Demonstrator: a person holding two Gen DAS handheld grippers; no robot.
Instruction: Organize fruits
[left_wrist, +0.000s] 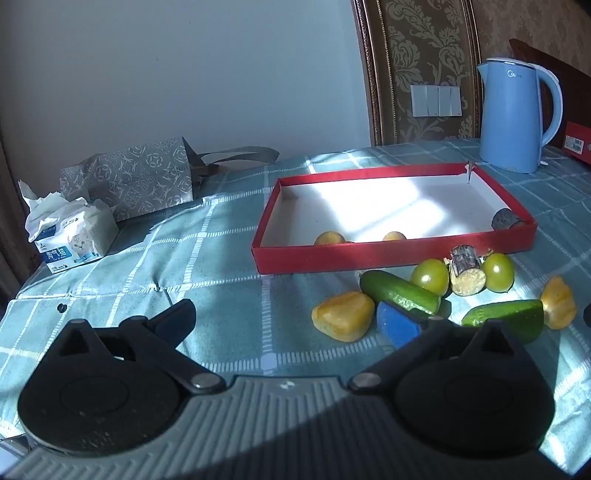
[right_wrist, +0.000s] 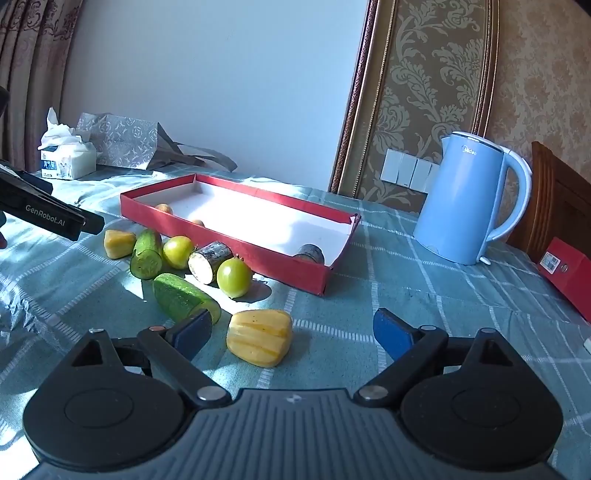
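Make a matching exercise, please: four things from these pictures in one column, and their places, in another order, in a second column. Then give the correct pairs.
Things:
1. kettle
2. tissue pack
3. dark sugarcane piece
4. green tomato

Places:
A. inside the red tray, at its right end
B. on the cloth in front of the tray, outside it
C. standing upright to the right of the tray, near the wall switches
D. far left, beside the patterned bag

Pairs: 1-C, 2-D, 3-A, 4-B
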